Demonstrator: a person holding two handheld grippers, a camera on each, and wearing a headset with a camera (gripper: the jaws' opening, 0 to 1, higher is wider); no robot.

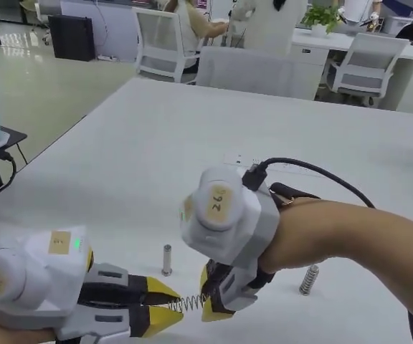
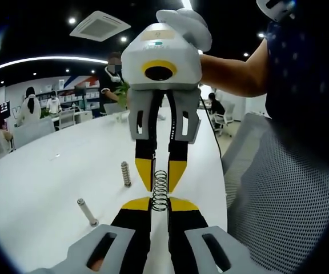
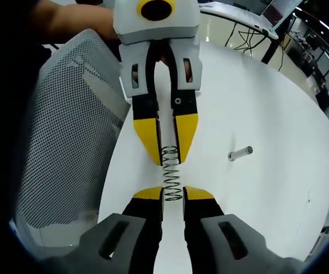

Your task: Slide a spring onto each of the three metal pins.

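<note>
A small steel spring [image 1: 188, 303] stretches between my two grippers, just above the white table [image 1: 156, 143]. My left gripper [image 1: 176, 304], low at the left, is shut on one end of it. My right gripper [image 1: 208, 301] points down and is shut on the other end. In the left gripper view the spring [image 2: 160, 191] runs from my left gripper [image 2: 160, 204] up to the right gripper [image 2: 160, 180]. The right gripper view has the spring [image 3: 171, 174] between my right gripper [image 3: 173, 193] and the left gripper [image 3: 169, 154]. A bare metal pin [image 1: 167, 259] stands just behind the grippers. A second spring [image 1: 308, 279] stands upright at the right, apparently on a pin.
A grey mesh chair back [image 2: 279, 200] stands close at the table's near edge. A black cable [image 1: 321, 172] runs from the right gripper across the table. Office chairs [image 1: 364, 64], desks and seated people are far behind the table.
</note>
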